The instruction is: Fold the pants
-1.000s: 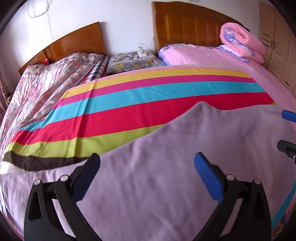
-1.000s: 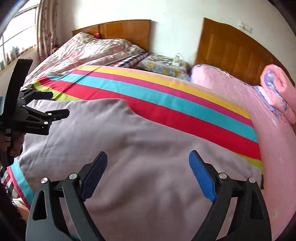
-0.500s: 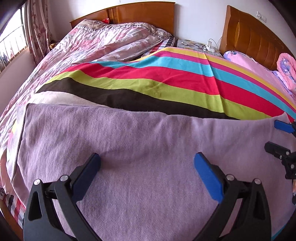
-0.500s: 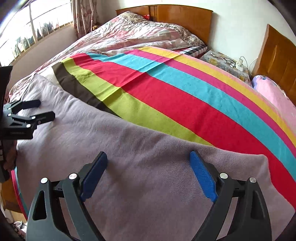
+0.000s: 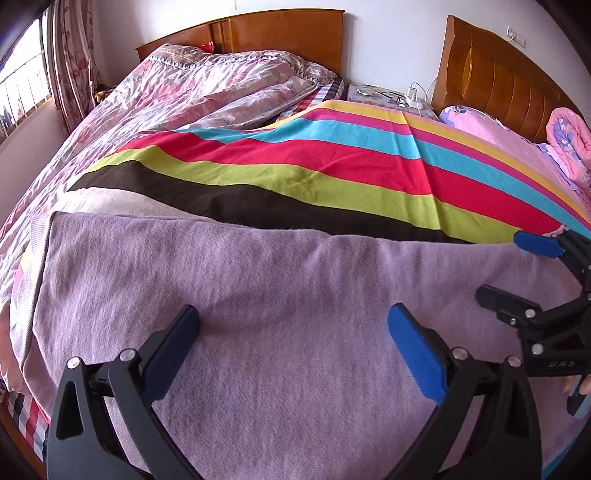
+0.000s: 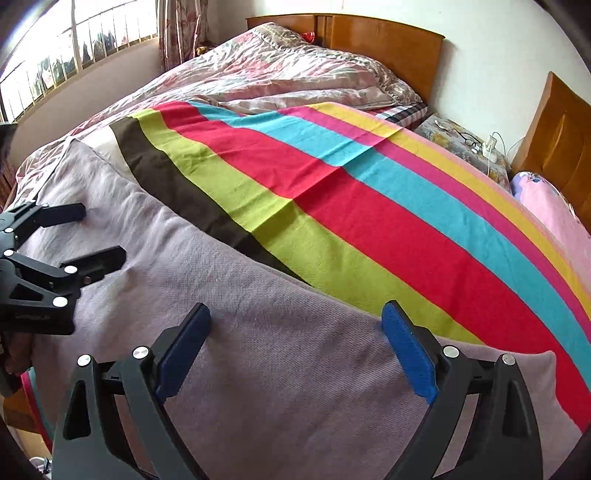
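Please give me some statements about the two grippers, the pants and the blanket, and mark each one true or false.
1. Both grippers, left and right, are open. True.
2. The purple pants lie on a striped blanket. True.
3. The right gripper is shut on the pants. False: its jaws are apart, with nothing between them.
4. A pair of glasses lies on the nightstand between the beds. True.
5. The blanket is plain white. False: it has coloured stripes.

Matt fuzzy cloth pants (image 5: pixel 280 295); glossy wooden headboard (image 5: pixel 280 33)
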{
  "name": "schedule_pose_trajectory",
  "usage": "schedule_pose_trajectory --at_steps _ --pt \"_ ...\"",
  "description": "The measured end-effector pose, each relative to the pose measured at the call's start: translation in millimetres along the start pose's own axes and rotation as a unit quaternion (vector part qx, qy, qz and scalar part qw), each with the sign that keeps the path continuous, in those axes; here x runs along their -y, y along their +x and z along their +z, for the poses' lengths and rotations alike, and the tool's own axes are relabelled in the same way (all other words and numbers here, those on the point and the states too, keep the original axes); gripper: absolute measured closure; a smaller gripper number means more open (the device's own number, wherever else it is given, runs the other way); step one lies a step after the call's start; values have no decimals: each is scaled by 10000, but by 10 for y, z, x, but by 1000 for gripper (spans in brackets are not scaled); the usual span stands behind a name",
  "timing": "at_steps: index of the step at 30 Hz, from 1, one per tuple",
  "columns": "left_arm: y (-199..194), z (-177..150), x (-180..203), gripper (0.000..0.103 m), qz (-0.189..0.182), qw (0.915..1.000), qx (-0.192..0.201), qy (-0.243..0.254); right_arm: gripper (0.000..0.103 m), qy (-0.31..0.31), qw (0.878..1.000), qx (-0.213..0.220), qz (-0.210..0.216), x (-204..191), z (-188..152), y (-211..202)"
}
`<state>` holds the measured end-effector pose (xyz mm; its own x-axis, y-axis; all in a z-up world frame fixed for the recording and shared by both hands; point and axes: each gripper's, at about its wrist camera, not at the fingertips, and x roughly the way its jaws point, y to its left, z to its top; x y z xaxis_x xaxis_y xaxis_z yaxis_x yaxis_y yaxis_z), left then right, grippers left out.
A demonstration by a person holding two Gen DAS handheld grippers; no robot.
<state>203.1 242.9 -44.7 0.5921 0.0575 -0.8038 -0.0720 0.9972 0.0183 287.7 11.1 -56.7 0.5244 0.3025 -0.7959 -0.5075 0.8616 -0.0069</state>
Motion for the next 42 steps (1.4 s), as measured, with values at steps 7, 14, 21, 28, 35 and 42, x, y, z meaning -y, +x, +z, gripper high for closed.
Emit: schedule_pose_trajectory --at_steps 7,14,21,28,35,42 --pt "-375 -66 -422 1 193 9980 315 -513 11 244 9997 21 58 99 4 28" --pt "-957 -619 -1561 2 167 9709 606 -2309 10 264 9996 26 115 104 2 31" --pt "-695 -1074 -2232 36 -1071 9139 250 -3906 9 327 9991 64 263 141 -1 17" --pt "-542 -983 -2241 55 -860 9119 461 -3986 9 401 9984 108 372 170 -4 -4" --pt "-662 -956 -2252 88 -912 9119 750 -3930 9 402 9974 263 541 32 5 -206" --pt "-1044 -720 -1956 88 -537 9305 966 -3493 9 -1547 9839 -164 882 -937 -223 -234"
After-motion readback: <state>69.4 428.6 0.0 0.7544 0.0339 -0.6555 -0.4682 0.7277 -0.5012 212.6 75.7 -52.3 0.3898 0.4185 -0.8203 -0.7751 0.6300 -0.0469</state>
